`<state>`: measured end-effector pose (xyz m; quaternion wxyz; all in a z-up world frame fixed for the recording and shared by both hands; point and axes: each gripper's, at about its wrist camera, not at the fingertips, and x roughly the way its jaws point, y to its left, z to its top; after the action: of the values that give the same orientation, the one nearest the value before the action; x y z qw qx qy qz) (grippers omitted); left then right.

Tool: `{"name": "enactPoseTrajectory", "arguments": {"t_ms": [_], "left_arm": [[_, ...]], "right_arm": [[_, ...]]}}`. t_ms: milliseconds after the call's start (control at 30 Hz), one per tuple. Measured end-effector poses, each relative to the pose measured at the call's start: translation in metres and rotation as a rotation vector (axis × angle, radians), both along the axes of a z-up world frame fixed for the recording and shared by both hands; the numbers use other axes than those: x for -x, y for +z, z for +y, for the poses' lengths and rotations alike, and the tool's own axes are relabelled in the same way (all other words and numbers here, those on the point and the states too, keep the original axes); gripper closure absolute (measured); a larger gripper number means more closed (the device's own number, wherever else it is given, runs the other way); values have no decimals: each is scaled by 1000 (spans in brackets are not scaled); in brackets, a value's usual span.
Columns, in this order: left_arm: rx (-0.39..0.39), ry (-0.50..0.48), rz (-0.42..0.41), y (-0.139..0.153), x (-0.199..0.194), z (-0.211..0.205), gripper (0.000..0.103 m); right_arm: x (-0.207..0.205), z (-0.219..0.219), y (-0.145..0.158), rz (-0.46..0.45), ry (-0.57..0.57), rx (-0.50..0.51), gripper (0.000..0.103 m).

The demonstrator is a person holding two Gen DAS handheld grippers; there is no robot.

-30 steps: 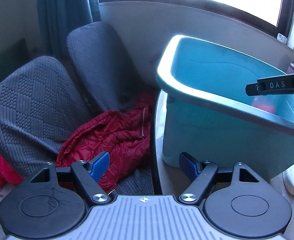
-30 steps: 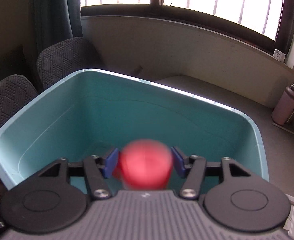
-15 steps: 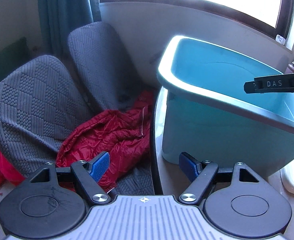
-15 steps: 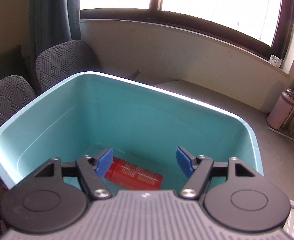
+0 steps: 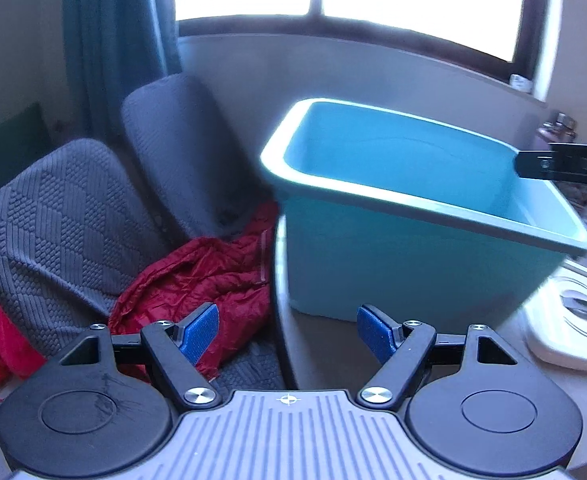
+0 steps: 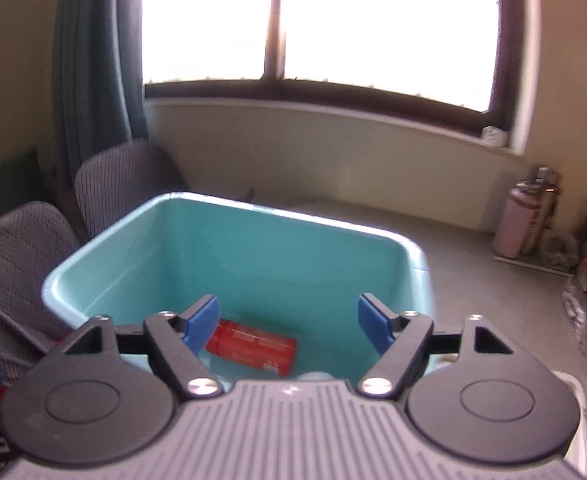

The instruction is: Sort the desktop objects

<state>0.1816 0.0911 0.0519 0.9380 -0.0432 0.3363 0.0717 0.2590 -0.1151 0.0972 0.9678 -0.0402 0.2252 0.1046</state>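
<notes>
A red can (image 6: 253, 347) lies on its side on the floor of the teal bin (image 6: 93, 268), which stands at the table's (image 5: 325, 356) rounded edge. The right gripper (image 6: 287, 322) hangs over the near rim, jaws opening, nothing between them. The left gripper (image 5: 287, 334) is spread and empty beside the bin wall. Grey chairs (image 5: 61, 224) and a red jacket (image 5: 213, 276) crowd the left; a white lid (image 5: 573, 320), probably, lies right

Right claw (image 6: 287, 324) is opening, empty; left claw (image 5: 287, 332) gapes, empty.

Red jacket (image 5: 197, 276) on grey chairs (image 5: 57, 216)
</notes>
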Motion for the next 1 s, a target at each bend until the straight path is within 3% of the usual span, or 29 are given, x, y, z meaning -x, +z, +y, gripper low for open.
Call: {"name": "enactPoseTrajectory", "arguments": {"t_ms": [133, 367, 500, 700, 1000], "left_arm": [[-7, -66, 0, 3, 21, -31, 25], [18, -215, 40, -15, 52, -88, 25], [9, -293, 50, -28, 63, -119, 25], [-18, -382, 56, -45, 79, -151, 25], [-49, -402, 100, -61, 91, -166, 25]], "right_arm": [[57, -37, 0, -49, -56, -29, 20], [127, -99, -34, 31, -199, -25, 18], [152, -133, -60, 98, -288, -36, 18], [183, -159, -83, 124, -381, -37, 18], [206, -169, -102, 156, -422, -41, 18]]}}
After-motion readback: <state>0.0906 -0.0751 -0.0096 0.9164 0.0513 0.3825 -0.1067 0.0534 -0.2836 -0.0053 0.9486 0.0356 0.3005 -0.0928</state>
